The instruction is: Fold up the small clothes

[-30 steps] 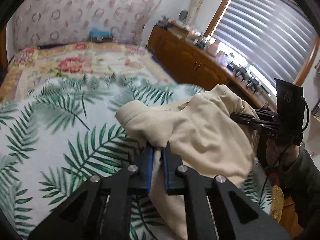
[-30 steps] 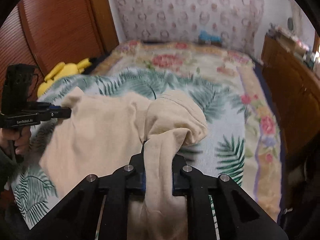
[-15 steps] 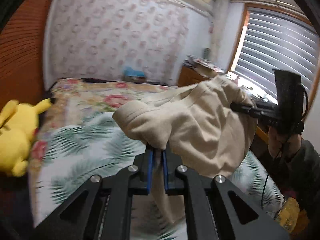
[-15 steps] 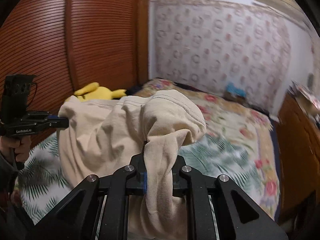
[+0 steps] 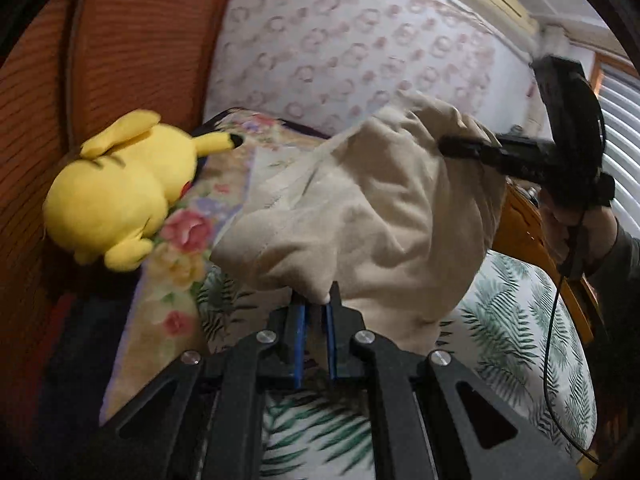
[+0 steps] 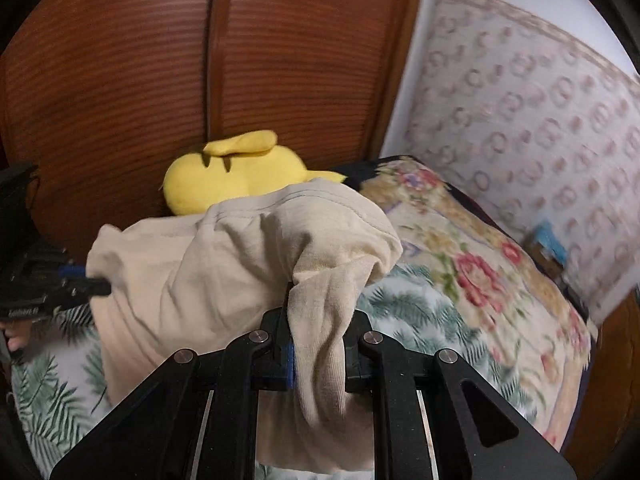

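A beige garment (image 5: pixel 372 216) hangs in the air between my two grippers above the bed. My left gripper (image 5: pixel 314 300) is shut on one bunched corner of it. My right gripper (image 6: pixel 316 300) is shut on another corner, whose cloth (image 6: pixel 248 264) drapes over its fingers. In the left wrist view the right gripper (image 5: pixel 444 145) shows at the upper right, pinching the garment's far end. In the right wrist view the left gripper (image 6: pixel 100 286) shows at the left edge, holding the other end.
A yellow plush toy (image 5: pixel 120 188) lies at the bed's edge against the wooden wardrobe (image 6: pixel 200 60). The bed has a palm-leaf sheet (image 5: pixel 516 320) and a floral blanket (image 6: pixel 472 264). A patterned wall (image 5: pixel 360 48) stands behind.
Both grippers have lifted the garment off the bed and swung left toward the wardrobe and plush toy. The garment now hangs stretched between them.
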Demonstrator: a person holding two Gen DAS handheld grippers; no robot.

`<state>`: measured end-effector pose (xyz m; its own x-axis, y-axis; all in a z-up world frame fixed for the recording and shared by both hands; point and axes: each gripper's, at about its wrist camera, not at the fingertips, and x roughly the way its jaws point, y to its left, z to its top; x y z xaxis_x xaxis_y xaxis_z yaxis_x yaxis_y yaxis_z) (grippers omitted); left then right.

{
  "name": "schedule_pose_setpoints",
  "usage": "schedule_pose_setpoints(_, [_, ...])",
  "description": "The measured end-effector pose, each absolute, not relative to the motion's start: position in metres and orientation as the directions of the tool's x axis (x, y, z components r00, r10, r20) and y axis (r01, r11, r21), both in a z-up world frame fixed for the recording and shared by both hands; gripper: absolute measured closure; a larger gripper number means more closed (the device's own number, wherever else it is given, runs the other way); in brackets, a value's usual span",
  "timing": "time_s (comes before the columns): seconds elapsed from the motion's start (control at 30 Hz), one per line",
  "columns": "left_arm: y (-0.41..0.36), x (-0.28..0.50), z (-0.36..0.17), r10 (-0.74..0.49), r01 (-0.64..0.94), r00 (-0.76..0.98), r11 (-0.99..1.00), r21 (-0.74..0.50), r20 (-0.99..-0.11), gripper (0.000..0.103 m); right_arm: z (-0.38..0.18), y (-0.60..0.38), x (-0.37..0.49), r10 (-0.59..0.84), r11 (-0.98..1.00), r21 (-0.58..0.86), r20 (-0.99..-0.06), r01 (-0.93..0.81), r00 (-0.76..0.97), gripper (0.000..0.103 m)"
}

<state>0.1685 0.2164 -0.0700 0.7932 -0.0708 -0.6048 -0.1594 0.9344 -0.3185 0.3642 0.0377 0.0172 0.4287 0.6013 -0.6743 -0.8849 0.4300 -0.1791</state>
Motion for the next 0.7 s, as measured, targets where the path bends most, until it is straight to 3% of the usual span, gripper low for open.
schedule_pose_setpoints(0.3, [0.231,0.163,-0.095,-0.041,-0.234,0.771,0.91,-0.343,-0.635,0.098,-0.011,0.115,0.386,0.617,0.376,-0.159,-0.692,-0.913,0.375,0.092])
schedule_pose_setpoints(0.4, [0.234,0.165,-0.097,-0.045,-0.23,0.764,0.913,-0.337,-0.644,0.097,-0.019,0.129,0.396,0.62,0.414,-0.083,-0.704,-0.907,0.347,0.091])
schedule_pose_setpoints(0.5, [0.232,0.164,-0.096,-0.029,-0.235,0.758,0.919,-0.315,-0.652,0.094,-0.029,0.14,0.41,0.602,0.494,-0.038,-0.705,-0.869,0.374,0.085])
schedule_pose_setpoints(0.53, [0.229,0.161,-0.093,-0.02,-0.235,0.759,0.924,-0.303,-0.651,0.093,-0.029,0.14,0.412,0.605,0.501,-0.03,-0.703,-0.865,0.375,0.078])
schedule_pose_setpoints(0.57, [0.226,0.159,-0.089,-0.005,-0.236,0.758,0.93,-0.281,-0.652,0.09,-0.028,0.139,0.414,0.607,0.515,-0.015,-0.7,-0.857,0.377,0.072])
schedule_pose_setpoints(0.63, [0.224,0.156,-0.085,0.015,-0.236,0.76,0.938,-0.255,-0.649,0.084,-0.025,0.137,0.415,0.603,0.535,-0.014,-0.695,-0.845,0.393,0.07])
schedule_pose_setpoints(0.7, [0.224,0.152,-0.08,0.027,-0.234,0.767,0.942,-0.24,-0.641,0.067,-0.018,0.126,0.409,0.602,0.546,-0.021,-0.685,-0.838,0.409,0.07])
